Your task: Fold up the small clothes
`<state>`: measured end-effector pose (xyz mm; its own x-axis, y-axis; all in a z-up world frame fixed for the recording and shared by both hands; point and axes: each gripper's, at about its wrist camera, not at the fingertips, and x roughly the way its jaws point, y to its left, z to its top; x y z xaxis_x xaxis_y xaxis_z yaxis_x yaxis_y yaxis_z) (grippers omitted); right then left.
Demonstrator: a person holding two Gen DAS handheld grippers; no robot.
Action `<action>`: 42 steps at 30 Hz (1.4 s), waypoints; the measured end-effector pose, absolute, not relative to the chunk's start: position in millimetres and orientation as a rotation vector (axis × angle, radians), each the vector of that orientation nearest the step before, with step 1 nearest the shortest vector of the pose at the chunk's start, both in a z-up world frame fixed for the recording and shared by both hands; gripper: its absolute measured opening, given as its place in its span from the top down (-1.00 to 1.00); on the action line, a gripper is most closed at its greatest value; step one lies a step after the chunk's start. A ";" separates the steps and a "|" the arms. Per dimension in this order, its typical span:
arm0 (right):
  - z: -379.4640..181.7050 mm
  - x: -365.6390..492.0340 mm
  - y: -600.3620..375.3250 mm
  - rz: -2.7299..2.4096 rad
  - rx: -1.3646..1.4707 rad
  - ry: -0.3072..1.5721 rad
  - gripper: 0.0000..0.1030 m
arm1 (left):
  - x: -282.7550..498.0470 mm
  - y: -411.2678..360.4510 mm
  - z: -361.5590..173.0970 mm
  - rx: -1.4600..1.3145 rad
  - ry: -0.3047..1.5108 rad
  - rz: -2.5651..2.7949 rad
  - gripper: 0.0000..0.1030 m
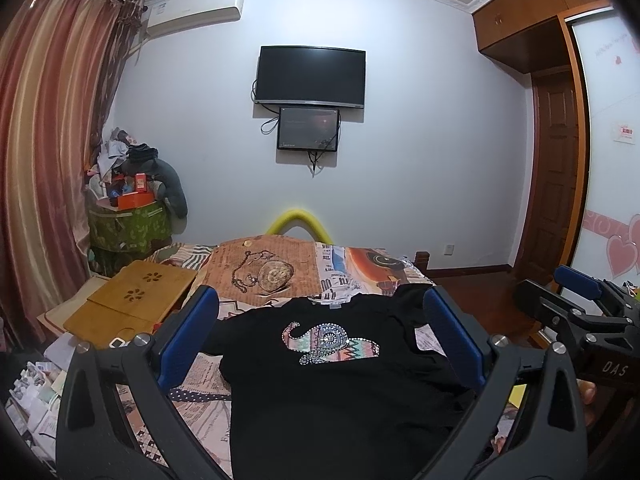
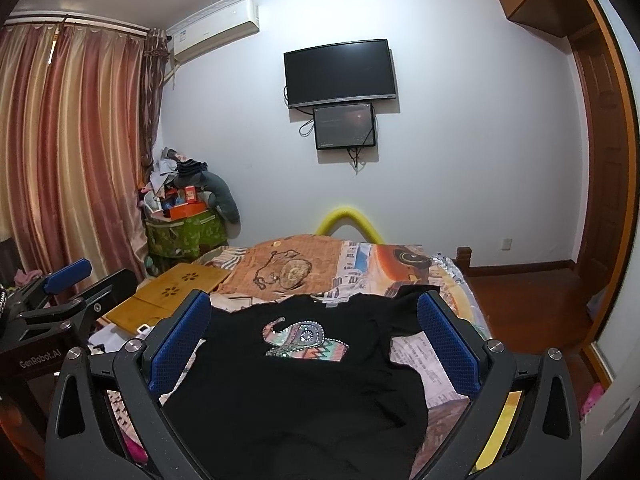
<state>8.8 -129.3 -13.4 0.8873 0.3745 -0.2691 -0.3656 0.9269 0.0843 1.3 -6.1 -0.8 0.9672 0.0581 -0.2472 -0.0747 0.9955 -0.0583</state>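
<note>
Blue-padded fingers frame both views — the left hand-held gripper [image 1: 320,336] and the right hand-held gripper [image 2: 314,332] each hang spread wide and grasp nothing. Between them a black T-shirt [image 1: 332,384] with a patterned elephant print [image 1: 330,342] lies flat, front up, on the bed [image 1: 360,272]. Just left of it rests a bamboo lap tray [image 1: 136,300].

Bamboo tray [image 1: 128,300] left of shirt [image 1: 332,380]; right side open.
</note>
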 end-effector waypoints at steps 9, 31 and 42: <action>-14.2 12.0 -127.2 0.390 0.028 0.286 -0.99 | 1.9 -3.3 -0.7 -0.075 0.242 0.079 -1.00; -14.8 12.2 -126.1 0.388 0.020 0.289 -0.99 | 2.4 0.3 -4.3 -0.081 0.241 0.078 -1.00; -19.1 19.3 -126.7 0.387 0.027 0.306 -0.99 | 9.7 2.0 -8.4 -0.087 0.256 0.081 -1.00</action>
